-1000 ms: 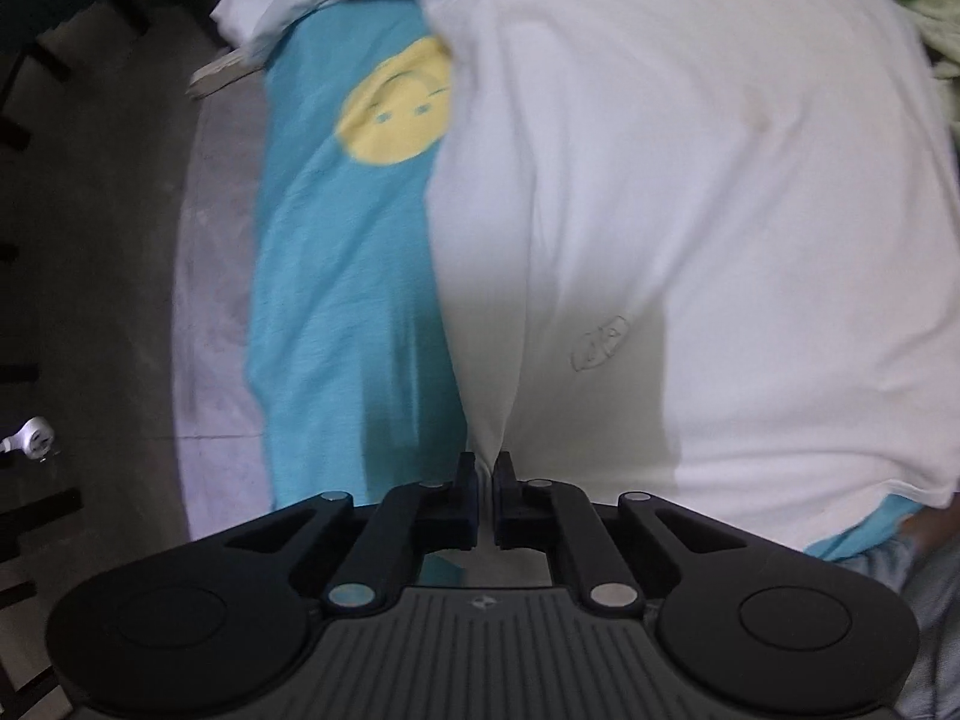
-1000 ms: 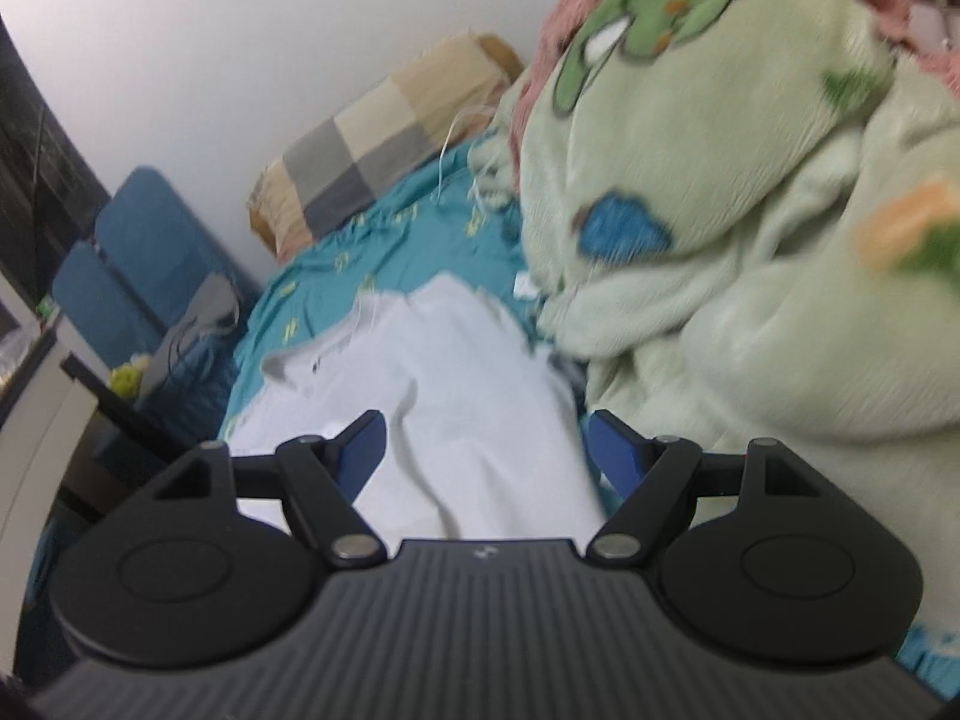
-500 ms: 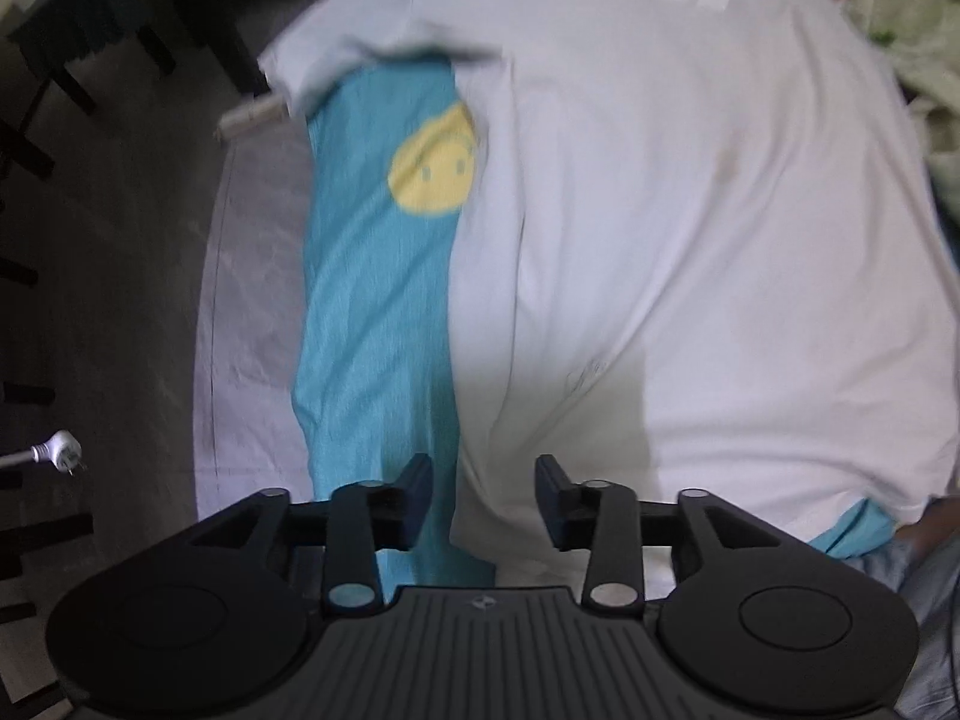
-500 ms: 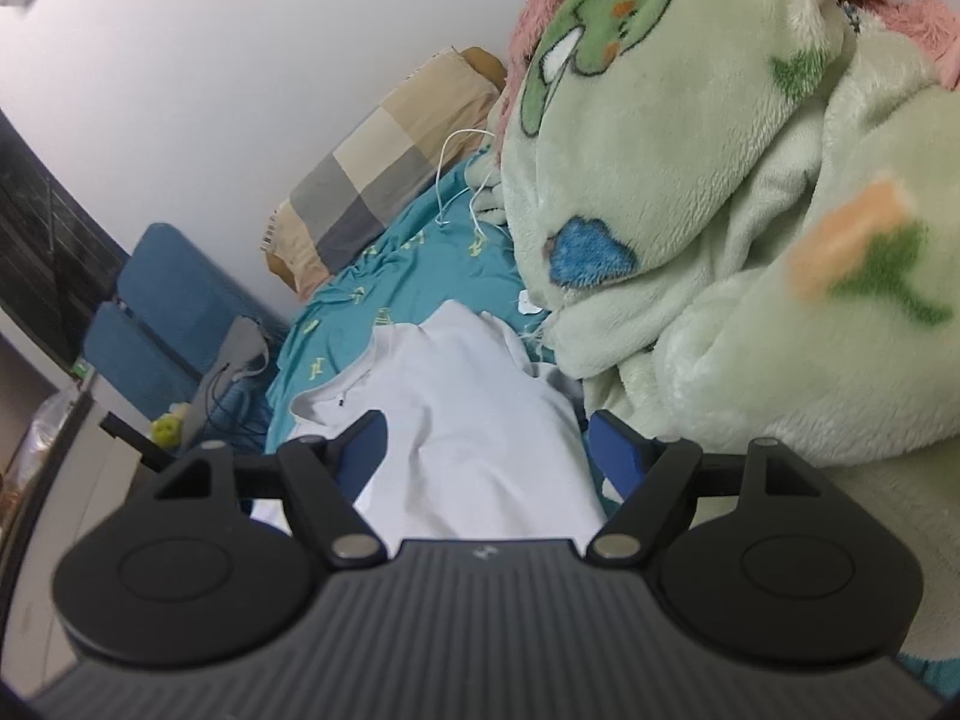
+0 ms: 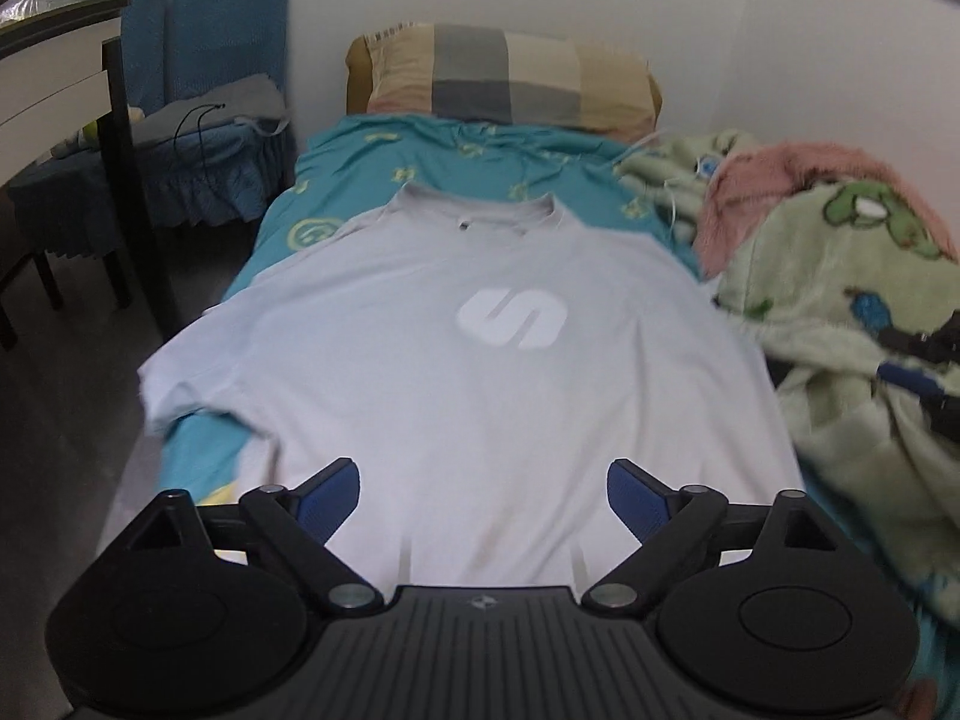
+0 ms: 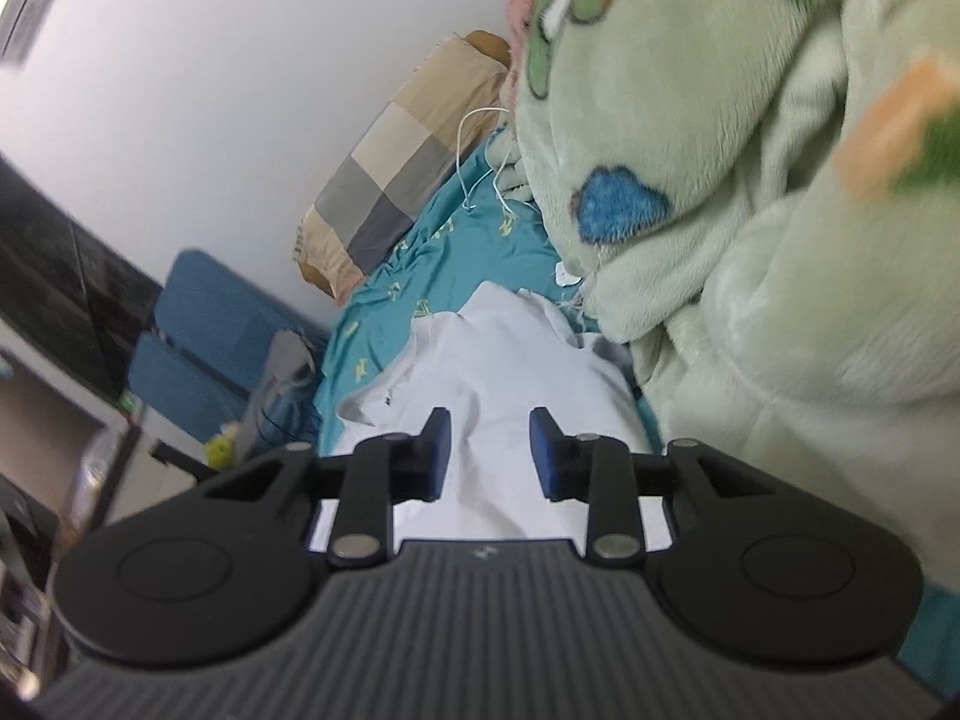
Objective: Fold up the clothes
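White S-shaped logo (image 5: 512, 318) on T-shirt (image 5: 420, 408)

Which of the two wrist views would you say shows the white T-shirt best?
The left wrist view: the white T-shirt lies spread out, collar to hem, logo visible. The right wrist view catches only a foreshortened strip beside the green blanket.

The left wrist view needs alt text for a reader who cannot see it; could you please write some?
A white T-shirt lies spread flat, front up, on a bed with a teal sheet, collar toward a checked pillow at the wall. The open left gripper hovers over the shirt's near hem, holding nothing. A green blanket is heaped on the right; blue chairs stand on the left.
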Motion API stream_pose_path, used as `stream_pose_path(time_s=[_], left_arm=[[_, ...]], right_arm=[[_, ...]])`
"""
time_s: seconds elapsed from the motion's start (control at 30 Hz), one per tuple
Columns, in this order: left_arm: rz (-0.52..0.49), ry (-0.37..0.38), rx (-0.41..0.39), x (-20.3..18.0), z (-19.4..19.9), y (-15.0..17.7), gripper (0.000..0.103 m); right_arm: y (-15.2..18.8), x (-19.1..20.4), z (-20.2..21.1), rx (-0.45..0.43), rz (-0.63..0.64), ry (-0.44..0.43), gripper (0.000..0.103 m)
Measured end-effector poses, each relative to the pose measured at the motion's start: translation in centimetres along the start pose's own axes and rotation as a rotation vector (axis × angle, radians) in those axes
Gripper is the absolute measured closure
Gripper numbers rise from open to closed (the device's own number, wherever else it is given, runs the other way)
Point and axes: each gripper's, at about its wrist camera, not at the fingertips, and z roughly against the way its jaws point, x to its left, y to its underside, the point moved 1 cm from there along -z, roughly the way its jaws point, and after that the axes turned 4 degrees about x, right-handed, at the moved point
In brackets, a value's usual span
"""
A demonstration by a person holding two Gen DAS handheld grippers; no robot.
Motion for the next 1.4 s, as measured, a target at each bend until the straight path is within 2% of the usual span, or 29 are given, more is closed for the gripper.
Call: stream_pose_path(time_s=[0.1, 0.2, 0.27, 0.33, 0.37, 0.43, 0.47, 0.5, 0.6, 0.7, 0.77, 0.87, 0.9, 0.97, 1.0, 1.03, 1.1, 1.2, 1.33, 1.4], left_arm=[[0.037, 0.015, -0.054, -0.2, -4.4, 0.7, 0.007], [0.032, -0.002, -0.02, 1.4, -9.6, 2.2, 0.007], [0.084, 0.005, 0.008, 4.1, -12.5, 3.1, 0.007], [0.135, 0.012, 0.036, 6.7, -15.4, 4.0, 0.007], [0.168, 0.038, 0.048, 7.2, -15.6, 4.2, 0.007], [0.202, 0.072, 0.061, 7.9, -16.2, 4.4, 0.007], [0.205, 0.079, 0.063, 8.1, -16.6, 4.4, 0.007], [0.207, 0.086, 0.065, 8.3, -16.9, 4.4, 0.007], [0.177, 0.035, 0.056, 8.8, -18.0, 4.4, 0.007], [0.147, -0.017, 0.047, 9.4, -19.0, 4.3, 0.007], [0.165, -0.026, 0.056, 9.8, -19.4, 4.1, 0.007], [0.195, -0.02, 0.063, 10.5, -19.4, 4.0, 0.007], [0.197, -0.02, 0.061, 10.5, -19.4, 4.0, 0.007], [0.203, -0.022, 0.057, 10.6, -19.3, 3.9, 0.007], [0.205, -0.022, 0.056, 10.7, -19.3, 3.8, 0.007], [0.206, -0.023, 0.055, 10.8, -19.3, 3.7, 0.007], [0.212, -0.02, 0.056, 10.8, -19.0, 3.7, 0.007], [0.217, -0.028, 0.051, 10.9, -18.9, 3.5, 0.007], [0.226, -0.039, 0.036, 11.2, -18.3, 3.3, 0.007], [0.237, -0.045, 0.029, 11.5, -18.1, 3.1, 0.007]], right_arm=[[-0.1, -0.5, -2.3, -0.016, -0.055, 0.037, 0.071], [0.3, -1.5, -5.4, -0.018, -0.12, 0.093, 0.07], [0.6, -2.1, -7.6, -0.025, -0.161, 0.13, 0.069], [0.5, -2.4, -9.7, -0.052, -0.21, 0.147, 0.065], [0.3, -2.3, -10.5, -0.073, -0.221, 0.156, 0.062], [0.2, -1.7, -11.9, -0.122, -0.2, 0.207, 0.039], [0.1, -1.3, -12.6, -0.146, -0.187, 0.236, 0.035], [0.0, -1.2, -13.3, -0.157, -0.187, 0.272, 0.035], [-0.1, -1.2, -15.5, -0.171, -0.214, 0.377, 0.034], [-0.1, -1.6, -18.0, -0.145, -0.257, 0.395, 0.035], [0.0, -2.1, -19.4, -0.133, -0.3, 0.412, 0.036], [0.0, -2.7, -20.2, -0.186, -0.331, 0.443, 0.038], [0.0, -2.8, -20.4, -0.198, -0.319, 0.448, 0.042], [-0.1, -2.7, -20.7, -0.21, -0.277, 0.462, 0.066], [-0.2, -2.7, -20.9, -0.216, -0.257, 0.468, 0.084], [-0.1, -2.7, -20.9, -0.218, -0.236, 0.472, 0.088], [0.1, -2.2, -20.7, -0.233, -0.179, 0.465, 0.093], [0.9, 0.5, -20.2, -0.278, 0.039, 0.475, 0.095], [3.5, 6.2, -20.2, -0.316, 0.497, 0.442, 0.096], [6.1, 9.0, -20.8, -0.297, 0.739, 0.398, 0.096]])
